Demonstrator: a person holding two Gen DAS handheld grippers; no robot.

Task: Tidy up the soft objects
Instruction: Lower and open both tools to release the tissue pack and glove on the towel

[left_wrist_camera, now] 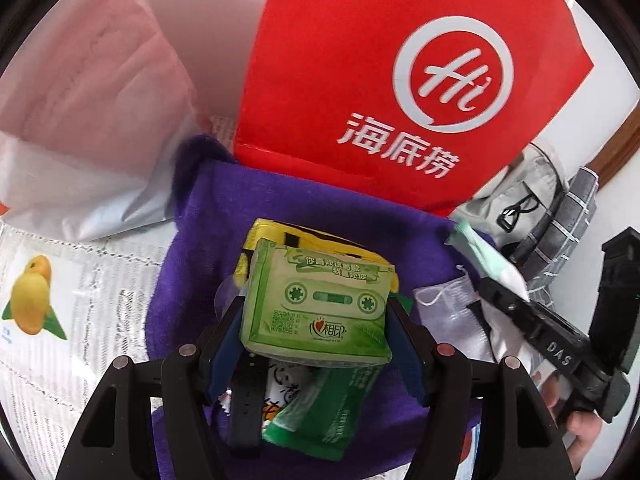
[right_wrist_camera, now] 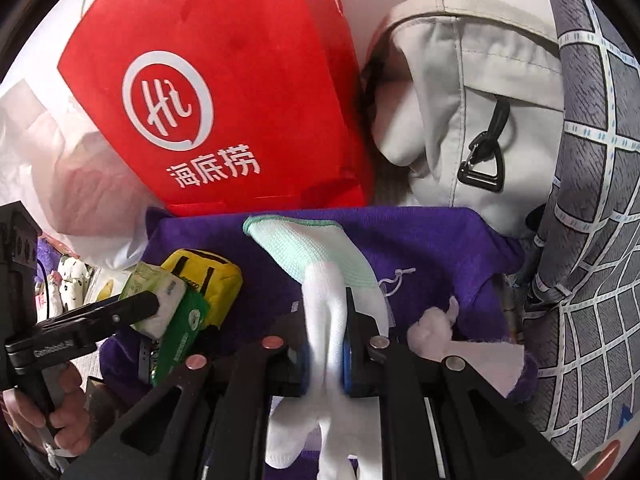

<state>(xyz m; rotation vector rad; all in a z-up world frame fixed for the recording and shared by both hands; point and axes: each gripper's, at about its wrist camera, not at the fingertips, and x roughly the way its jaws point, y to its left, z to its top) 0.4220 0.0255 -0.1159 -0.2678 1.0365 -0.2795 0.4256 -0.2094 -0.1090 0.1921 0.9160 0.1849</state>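
Both hands are mid-delivery over the purple towel [right_wrist_camera: 432, 248]. The left gripper [left_wrist_camera: 316, 320] grasps a green tissue pack [left_wrist_camera: 320, 304] between its fingers, just above a yellow pouch [right_wrist_camera: 208, 280] and a green packet [left_wrist_camera: 320, 412] already gathered on the towel. The right gripper [right_wrist_camera: 328, 340] has a white glove [right_wrist_camera: 324, 320] between its fingers — whether pinched or let go cannot be told. 2 items remain to set down; a cotton wad [right_wrist_camera: 432, 336] lies loose nearby.

My left wrist camera looks steeply down, close over the purple cloth [left_wrist_camera: 280, 208]; my right does likewise from the other side. Both share the cloth and the red bag [right_wrist_camera: 224, 80].
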